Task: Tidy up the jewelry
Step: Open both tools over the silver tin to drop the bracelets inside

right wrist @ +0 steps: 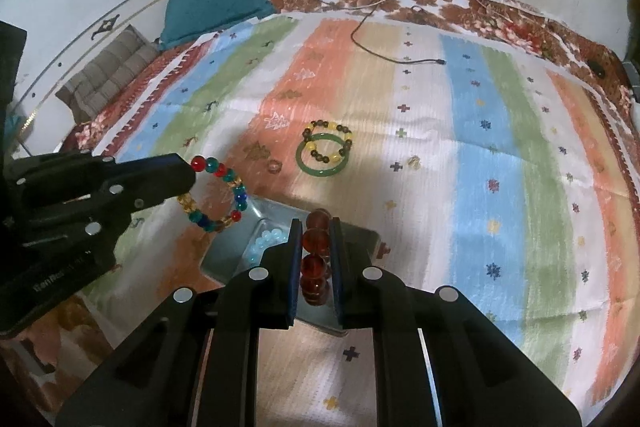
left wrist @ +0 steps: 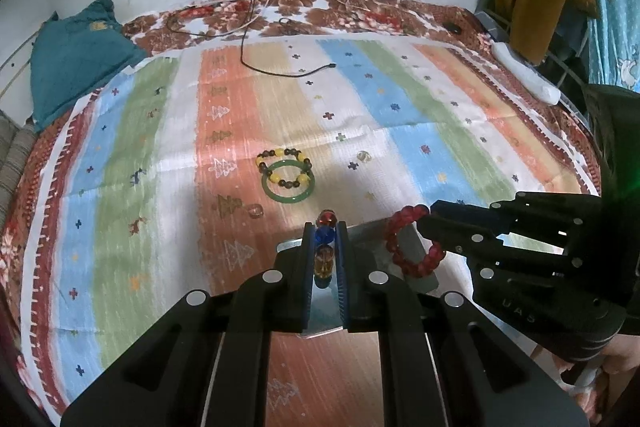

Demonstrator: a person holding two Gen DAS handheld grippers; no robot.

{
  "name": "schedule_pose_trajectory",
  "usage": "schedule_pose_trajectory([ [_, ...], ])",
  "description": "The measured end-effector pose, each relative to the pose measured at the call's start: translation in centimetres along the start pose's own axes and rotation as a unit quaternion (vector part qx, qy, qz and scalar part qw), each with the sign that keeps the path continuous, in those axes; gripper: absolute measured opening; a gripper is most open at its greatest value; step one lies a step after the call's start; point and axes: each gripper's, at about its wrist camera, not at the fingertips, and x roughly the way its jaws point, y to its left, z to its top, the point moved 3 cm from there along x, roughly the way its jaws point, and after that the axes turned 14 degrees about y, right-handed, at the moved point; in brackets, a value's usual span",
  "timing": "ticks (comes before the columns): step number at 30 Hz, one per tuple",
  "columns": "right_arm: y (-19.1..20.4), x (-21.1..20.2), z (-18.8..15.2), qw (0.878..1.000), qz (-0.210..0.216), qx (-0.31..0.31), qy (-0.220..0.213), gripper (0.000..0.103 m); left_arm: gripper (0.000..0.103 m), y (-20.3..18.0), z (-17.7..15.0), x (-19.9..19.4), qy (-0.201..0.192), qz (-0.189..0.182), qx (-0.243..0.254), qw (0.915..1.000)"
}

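Red beaded bracelet (left wrist: 414, 242), pinched in the closed right gripper (right wrist: 316, 259), hanging over a grey metal tray (right wrist: 236, 247) on the striped cloth (right wrist: 480, 155). Multicoloured bead bracelet (right wrist: 218, 197), clamped between the fully closed fingers of the left gripper (left wrist: 325, 247), held just beside the tray's left edge. Pale blue beads (right wrist: 266, 241) lie inside the tray. Green bangle (left wrist: 289, 183) overlaps a yellow-and-brown bead bracelet (left wrist: 285, 155) farther out on the cloth, well apart from both grippers.

Four bead bracelets (right wrist: 213, 193) showed around the metal tray (right wrist: 240, 247), one green bangle (right wrist: 322, 155), perhaps two loose rings (left wrist: 255, 209).
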Motion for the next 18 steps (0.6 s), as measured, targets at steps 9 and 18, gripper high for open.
schedule_pose_trajectory([
  [9,-1.9,0.6,0.2,0.999,-0.027,0.034,0.012,0.034,0.017,2.0,-0.2,1.6,0.040,0.013,-0.049,0.9979],
  [18,-2.7,1.2,0.3,0.998,-0.025,0.046,0.026,0.034,0.033,3.4,-0.1,1.3,0.034,0.031,-0.067,0.9967],
])
